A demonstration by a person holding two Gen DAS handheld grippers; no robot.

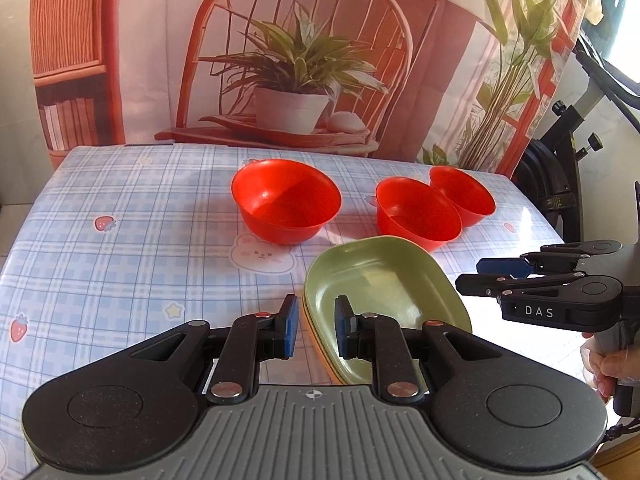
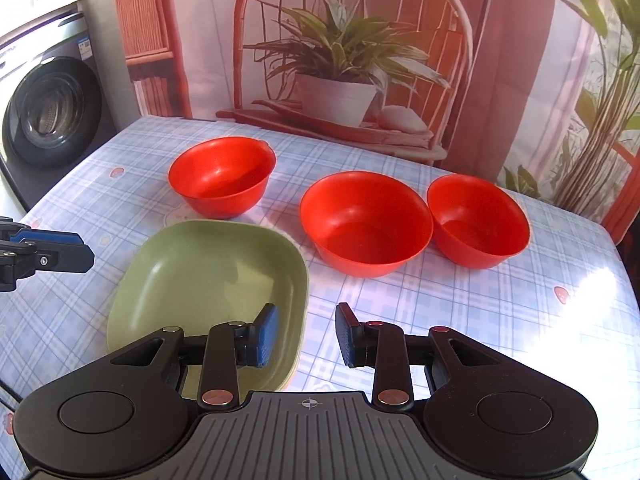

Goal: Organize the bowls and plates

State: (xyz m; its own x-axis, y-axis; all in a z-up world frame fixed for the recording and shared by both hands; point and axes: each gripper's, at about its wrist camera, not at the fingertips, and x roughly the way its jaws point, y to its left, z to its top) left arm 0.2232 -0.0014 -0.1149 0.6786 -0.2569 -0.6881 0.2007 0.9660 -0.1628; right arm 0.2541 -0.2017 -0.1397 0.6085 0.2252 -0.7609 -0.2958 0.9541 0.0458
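A green square plate (image 1: 376, 280) (image 2: 208, 280) lies on the table on top of an orange plate whose edge (image 1: 320, 352) shows beneath it. Three red bowls stand behind it: one at the left (image 1: 286, 200) (image 2: 222, 176), one in the middle (image 1: 418, 212) (image 2: 366, 222), one at the right (image 1: 464, 194) (image 2: 478, 220). My left gripper (image 1: 316, 326) is open over the plate's near left rim. My right gripper (image 2: 306, 334) is open and empty above the plate's near right corner; it also shows in the left wrist view (image 1: 480, 276).
The table carries a blue checked cloth (image 1: 120, 240) (image 2: 500, 320) with a printed backdrop (image 1: 280, 60) behind it. A washing machine (image 2: 48, 116) stands at the far left. A black stand (image 1: 560, 184) is at the table's right.
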